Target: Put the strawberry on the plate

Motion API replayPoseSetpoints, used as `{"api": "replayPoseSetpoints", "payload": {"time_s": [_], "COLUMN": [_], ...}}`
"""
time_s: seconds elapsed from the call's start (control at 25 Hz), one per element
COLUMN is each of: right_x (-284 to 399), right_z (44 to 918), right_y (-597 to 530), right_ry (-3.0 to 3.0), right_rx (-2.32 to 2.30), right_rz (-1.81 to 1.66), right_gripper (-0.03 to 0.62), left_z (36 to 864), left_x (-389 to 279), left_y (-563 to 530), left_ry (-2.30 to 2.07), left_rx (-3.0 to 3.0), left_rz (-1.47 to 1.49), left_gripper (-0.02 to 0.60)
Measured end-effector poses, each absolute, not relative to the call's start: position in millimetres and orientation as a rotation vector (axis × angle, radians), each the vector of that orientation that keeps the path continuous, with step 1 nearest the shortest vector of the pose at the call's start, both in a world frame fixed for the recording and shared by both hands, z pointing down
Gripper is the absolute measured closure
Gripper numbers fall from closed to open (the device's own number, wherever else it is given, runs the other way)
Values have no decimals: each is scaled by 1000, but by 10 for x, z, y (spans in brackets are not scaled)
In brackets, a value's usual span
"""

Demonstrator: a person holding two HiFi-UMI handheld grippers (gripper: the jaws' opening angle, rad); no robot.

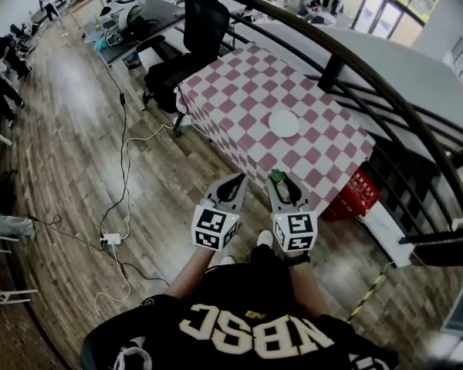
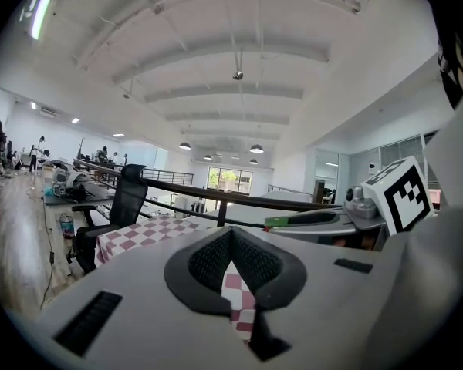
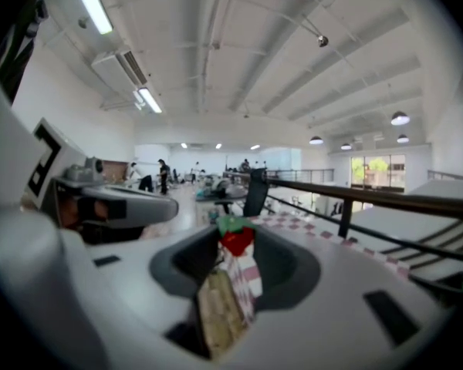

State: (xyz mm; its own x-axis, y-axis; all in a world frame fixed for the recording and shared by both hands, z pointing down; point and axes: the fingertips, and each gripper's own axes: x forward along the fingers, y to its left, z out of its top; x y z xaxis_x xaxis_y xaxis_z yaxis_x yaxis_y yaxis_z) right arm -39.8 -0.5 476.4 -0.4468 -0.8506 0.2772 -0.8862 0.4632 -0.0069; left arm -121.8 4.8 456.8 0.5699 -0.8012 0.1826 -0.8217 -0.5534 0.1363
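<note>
Right gripper was clamped on the strawberry: the red fruit sat pinched at the jaw tips, green cap uppermost. Below the fruit, the gap between the two jaws showed wood floor and a strip of checked cloth.

Left gripper was level with the right one and just to its left. Its jaw tips met, with nothing between them; the opening behind the tips showed only checked cloth.

In the head view both grippers were held out in front of the person, above the near edge of the table, with their tips pointing toward it. The table carried a red-and-white checked cloth.

Ahead of the right gripper and well apart from it, the plate lay flat on the cloth. It was white, round, and had nothing on it.

To the right of the right gripper, by the table's near corner, a red bin stood on the floor.

Beyond the table's far side stood a black office chair. A dark railing curved past the table on the right.
</note>
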Motion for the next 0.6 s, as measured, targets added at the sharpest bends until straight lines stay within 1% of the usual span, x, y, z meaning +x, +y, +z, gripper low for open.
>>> {"api": "replayPoseSetpoints", "payload": {"time_s": [0.08,0.28,0.48,0.6], "right_x": [-192,193,772,1042], "right_z": [4745,4603,4772,4983], "right_y": [-138,-782,-1096,-1097], "right_ry": [-2491,-2473,-2433,-2428], "right_rx": [1477,1603,1687,1715], "right_rz": [200,158,237,295], "right_gripper": [444,444,444,444], "left_z": [4572,4465,4600,4830], "left_x": [-970,-828,-565,-427], "left_y": [-33,-604,-853,-807], "left_ry": [-1351,-1459,-1504,-1483], "left_rx": [2599,2599,2577,2543], "left_rz": [165,181,215,265], "left_gripper": [566,566,566,566]}}
